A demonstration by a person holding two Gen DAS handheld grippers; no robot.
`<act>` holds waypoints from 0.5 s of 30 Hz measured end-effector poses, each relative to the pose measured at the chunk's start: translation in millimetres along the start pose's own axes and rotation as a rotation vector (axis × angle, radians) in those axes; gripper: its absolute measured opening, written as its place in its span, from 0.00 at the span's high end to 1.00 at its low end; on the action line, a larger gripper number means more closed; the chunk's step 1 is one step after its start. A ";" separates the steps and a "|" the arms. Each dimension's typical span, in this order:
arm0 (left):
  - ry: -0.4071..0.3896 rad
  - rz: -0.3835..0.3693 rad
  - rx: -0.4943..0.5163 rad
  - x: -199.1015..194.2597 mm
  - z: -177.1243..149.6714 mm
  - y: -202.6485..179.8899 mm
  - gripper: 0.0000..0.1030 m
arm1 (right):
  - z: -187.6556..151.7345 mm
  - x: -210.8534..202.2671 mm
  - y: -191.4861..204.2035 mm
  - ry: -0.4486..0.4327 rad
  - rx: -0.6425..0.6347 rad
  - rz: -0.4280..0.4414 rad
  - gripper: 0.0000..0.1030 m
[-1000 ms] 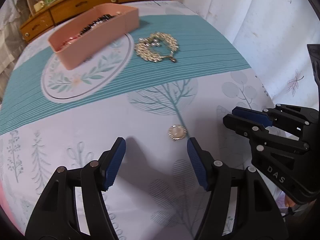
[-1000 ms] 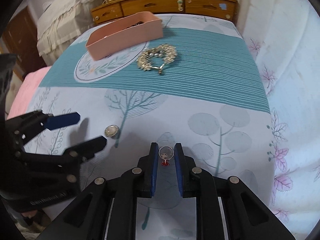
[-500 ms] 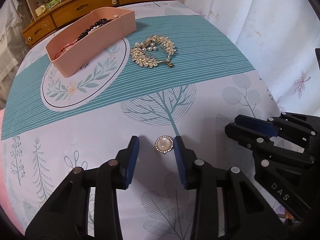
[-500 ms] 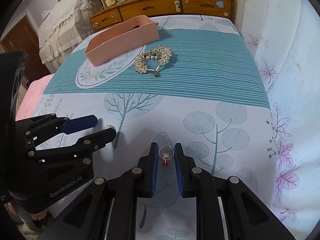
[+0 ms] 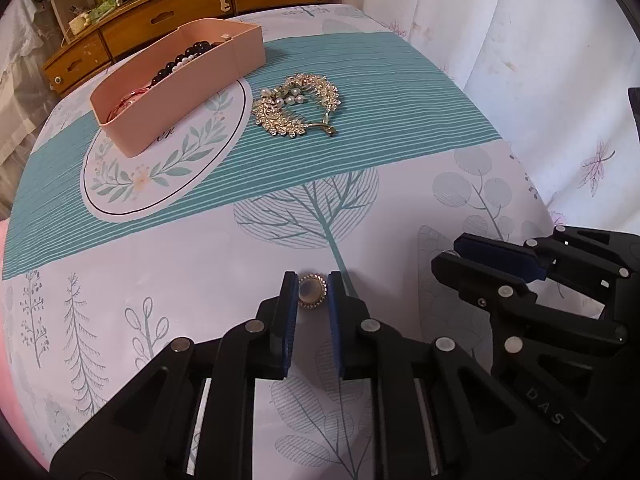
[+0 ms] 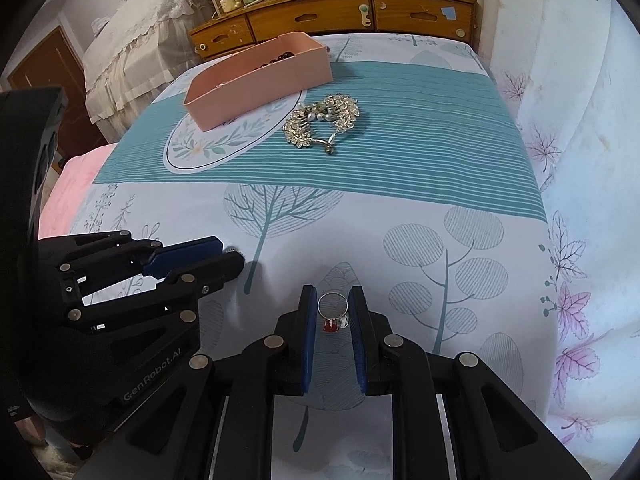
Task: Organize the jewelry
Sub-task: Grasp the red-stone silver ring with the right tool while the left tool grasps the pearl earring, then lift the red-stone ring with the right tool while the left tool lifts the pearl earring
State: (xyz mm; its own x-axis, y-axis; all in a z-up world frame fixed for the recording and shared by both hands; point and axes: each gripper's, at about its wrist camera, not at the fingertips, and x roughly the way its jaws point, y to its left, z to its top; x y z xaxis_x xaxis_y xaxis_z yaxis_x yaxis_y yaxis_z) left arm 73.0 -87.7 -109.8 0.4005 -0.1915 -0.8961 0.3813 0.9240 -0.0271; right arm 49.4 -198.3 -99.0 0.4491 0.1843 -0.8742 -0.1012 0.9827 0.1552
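Note:
A small round pale-stone brooch (image 5: pixel 312 291) with a gold rim lies on the printed cloth. My left gripper (image 5: pixel 312 280) has its jaws closing on it, and both blue pads touch its sides. My right gripper (image 6: pixel 333 292) is shut on a silver ring (image 6: pixel 332 306) with a red stone, just above the cloth. In the left wrist view the right gripper (image 5: pixel 460 254) sits close on the right. A pink tray (image 5: pixel 224 64) holding beads stands at the far side. A gold leaf-shaped piece with pearls (image 5: pixel 296 108) lies on the teal stripe next to it.
A wooden dresser (image 6: pixel 332 12) with drawers runs behind the far edge. A leaf-print curtain (image 6: pixel 580 120) hangs along the right side. Pink fabric (image 6: pixel 72 184) shows past the cloth's left edge, and a draped bed (image 6: pixel 128 52) stands beyond it.
My left gripper shifted right to straddle the round brooch and its jaws narrowed from wide open until they touch it. The right gripper kept still with the ring.

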 end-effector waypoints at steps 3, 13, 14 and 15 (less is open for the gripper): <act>-0.006 0.000 -0.004 -3.7 -1.3 0.4 0.90 | 1.0 -3.7 3.5 -0.007 -0.010 0.001 0.84; -0.064 0.024 -0.010 -25.7 -3.6 5.7 0.91 | 4.8 -19.6 15.2 -0.036 -0.044 0.002 0.84; -0.072 0.029 -0.012 -28.9 -3.3 7.0 0.91 | 6.3 -21.1 16.4 -0.040 -0.048 0.002 0.84; -0.078 0.033 -0.013 -31.6 -2.5 8.2 0.91 | 8.3 -24.0 18.2 -0.045 -0.051 0.004 0.84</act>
State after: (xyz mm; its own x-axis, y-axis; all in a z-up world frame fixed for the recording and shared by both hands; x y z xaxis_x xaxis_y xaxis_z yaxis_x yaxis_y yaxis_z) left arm 61.4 -73.3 -82.8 0.4763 -0.1852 -0.8596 0.3565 0.9343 -0.0038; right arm 44.1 -184.7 -71.4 0.4883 0.1896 -0.8518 -0.1476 0.9800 0.1336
